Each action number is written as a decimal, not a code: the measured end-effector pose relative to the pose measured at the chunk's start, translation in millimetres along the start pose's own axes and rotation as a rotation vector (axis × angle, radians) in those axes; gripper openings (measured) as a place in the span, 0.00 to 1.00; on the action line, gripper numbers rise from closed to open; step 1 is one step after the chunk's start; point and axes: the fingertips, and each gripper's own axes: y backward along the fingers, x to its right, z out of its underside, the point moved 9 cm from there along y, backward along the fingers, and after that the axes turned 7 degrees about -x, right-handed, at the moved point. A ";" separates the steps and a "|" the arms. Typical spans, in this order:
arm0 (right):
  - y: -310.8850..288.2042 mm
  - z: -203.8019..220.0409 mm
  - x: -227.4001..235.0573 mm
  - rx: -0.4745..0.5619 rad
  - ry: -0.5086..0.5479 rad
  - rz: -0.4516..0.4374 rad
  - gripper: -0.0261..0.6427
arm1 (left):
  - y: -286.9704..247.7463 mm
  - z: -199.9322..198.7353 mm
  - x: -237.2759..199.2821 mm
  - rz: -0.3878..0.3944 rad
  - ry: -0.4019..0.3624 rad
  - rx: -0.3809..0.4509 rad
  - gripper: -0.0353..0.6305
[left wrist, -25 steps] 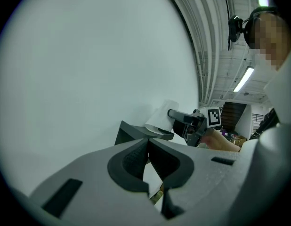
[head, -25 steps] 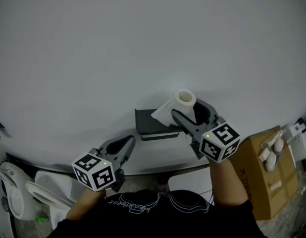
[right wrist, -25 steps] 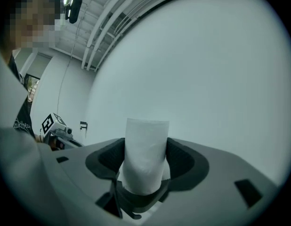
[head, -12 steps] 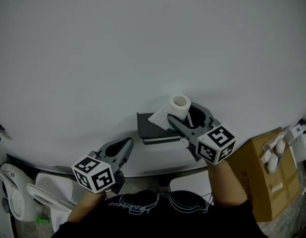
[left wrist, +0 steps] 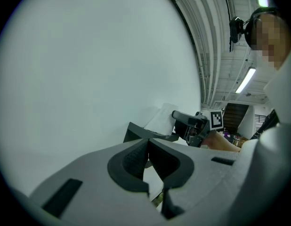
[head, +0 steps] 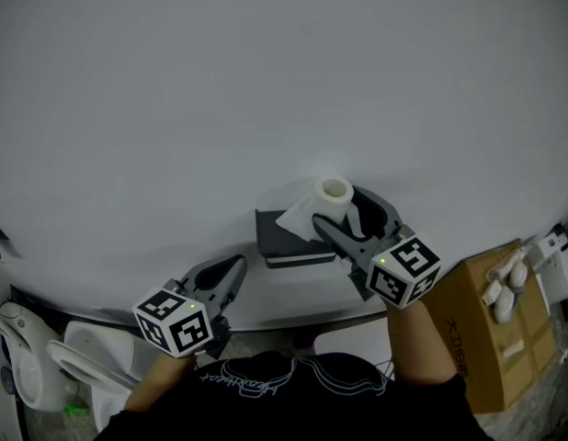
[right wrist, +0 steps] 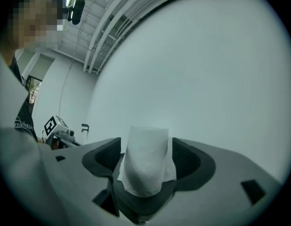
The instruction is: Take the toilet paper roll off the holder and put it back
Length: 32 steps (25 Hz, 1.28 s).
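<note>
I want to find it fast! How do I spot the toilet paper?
On the big plain pale wall is a dark box-shaped holder. The white toilet paper roll stands upright at its right end. It is the only white round thing there, hollow on top.

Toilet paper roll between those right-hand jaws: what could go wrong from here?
1. The right gripper has just been opening its jaws with the toilet paper roll between them; if it isn't properly seated on the black holder, it could tip or fall.
2. A loose sheet hangs off the roll beside the jaws; pulling back might snag it and unwind or drag the roll.
</note>
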 end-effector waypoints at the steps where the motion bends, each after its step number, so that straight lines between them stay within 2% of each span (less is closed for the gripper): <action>1: 3.3 -1.2 -0.5 0.013 -0.018 -0.002 0.54 | 0.6 -0.1 0.9 0.002 -0.002 0.001 0.06; 3: 12.7 -2.7 -1.4 0.038 -0.045 0.011 0.53 | 2.2 -0.4 3.8 0.004 -0.004 0.005 0.06; 7: 37.8 -3.5 -5.2 0.068 -0.034 0.072 0.49 | 5.7 -1.4 14.0 0.009 -0.008 0.006 0.06; 12: 68.3 0.5 -15.7 0.102 -0.080 0.077 0.31 | 13.8 -1.0 34.9 0.020 -0.021 0.006 0.06; 19: 99.6 21.3 -56.4 0.079 -0.074 -0.010 0.04 | 29.3 6.4 64.3 0.028 -0.032 0.002 0.06; 32: 135.6 74.7 -110.7 0.007 -0.121 -0.127 0.04 | 53.2 38.3 108.2 0.068 -0.036 -0.003 0.06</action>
